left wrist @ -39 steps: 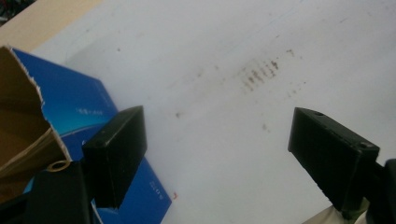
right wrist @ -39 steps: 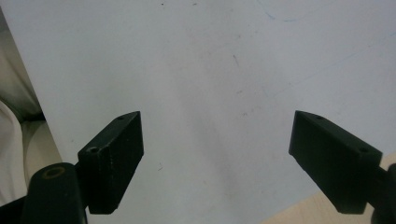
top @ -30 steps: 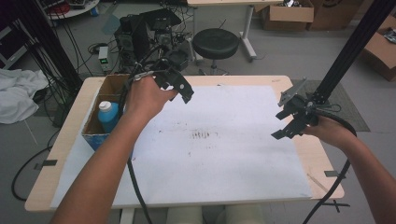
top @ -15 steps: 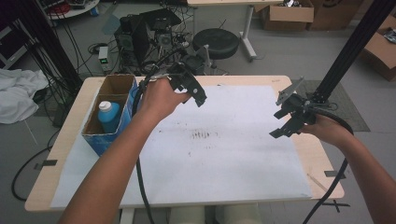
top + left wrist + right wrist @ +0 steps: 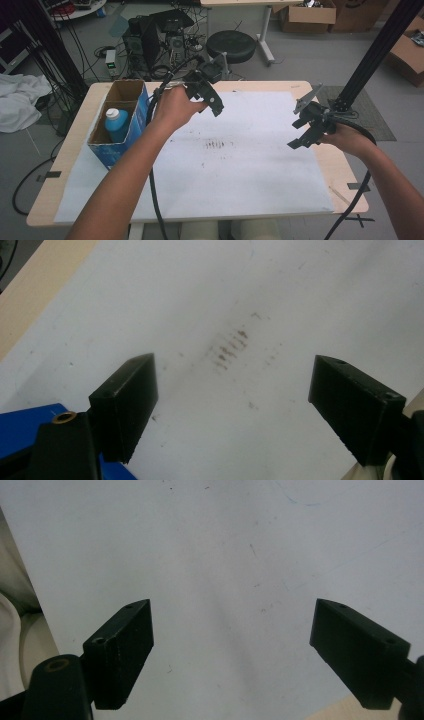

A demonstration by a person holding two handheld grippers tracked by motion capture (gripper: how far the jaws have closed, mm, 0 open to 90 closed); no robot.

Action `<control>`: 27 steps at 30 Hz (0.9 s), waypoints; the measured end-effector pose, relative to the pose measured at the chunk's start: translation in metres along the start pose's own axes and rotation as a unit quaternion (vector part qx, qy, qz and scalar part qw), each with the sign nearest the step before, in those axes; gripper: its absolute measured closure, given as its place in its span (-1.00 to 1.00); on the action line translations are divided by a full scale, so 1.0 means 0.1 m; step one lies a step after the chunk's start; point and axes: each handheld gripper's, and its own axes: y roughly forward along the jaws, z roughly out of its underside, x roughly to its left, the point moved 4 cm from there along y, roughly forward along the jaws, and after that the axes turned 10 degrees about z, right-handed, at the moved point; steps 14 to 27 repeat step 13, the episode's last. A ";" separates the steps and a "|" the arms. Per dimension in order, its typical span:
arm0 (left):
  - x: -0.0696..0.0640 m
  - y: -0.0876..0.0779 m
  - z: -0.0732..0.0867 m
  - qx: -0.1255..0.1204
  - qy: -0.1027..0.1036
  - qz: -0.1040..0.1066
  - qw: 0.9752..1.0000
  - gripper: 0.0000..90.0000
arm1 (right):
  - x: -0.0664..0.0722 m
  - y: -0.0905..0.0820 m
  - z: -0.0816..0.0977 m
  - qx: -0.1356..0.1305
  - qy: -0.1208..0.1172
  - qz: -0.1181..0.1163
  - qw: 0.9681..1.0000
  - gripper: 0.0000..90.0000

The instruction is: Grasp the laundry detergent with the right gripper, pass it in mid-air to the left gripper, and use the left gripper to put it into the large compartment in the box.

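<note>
Right, both grippers are up off the white sheet [image 5: 240, 165] and neither is carrying anything. The left gripper [image 5: 212, 97] hangs over the sheet's far part, just right of the blue cardboard box [image 5: 107, 145], its jaws spread wide with nothing between them; in the left gripper view they frame a patch of brown smudges [image 5: 230, 347] on the paper. The right gripper [image 5: 305, 132] hovers well away from the box, over the sheet's right edge, jaws just as wide apart and bare, with plain paper beneath them in the right gripper view.

The thing to watch is the blue bottle [image 5: 116, 124] with the white cap. It stands upright in the near compartment of the box, cap pointing up, so its long axis runs vertical. The box's far compartment looks empty.

Here's the relation that matters: the bottle lies to the left of the left gripper, low inside the box walls, and the left hand [image 5: 175, 107] is far the nearer of the two. My read is that a pickup would call for the left gripper to swing back over the box and drop down around the cap, keeping clear of the cardboard wall.
</note>
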 end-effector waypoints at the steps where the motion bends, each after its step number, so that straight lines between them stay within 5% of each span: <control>1: 0.00 0.00 0.00 0.000 0.000 0.000 1.000 -0.54 | 0.00 0.00 0.00 0.000 -0.001 0.000 1.000 -0.61; 27: 0.03 0.01 0.05 -0.002 -0.005 0.004 1.000 -0.54 | 0.03 0.00 -0.03 0.001 -0.001 0.000 1.000 -0.61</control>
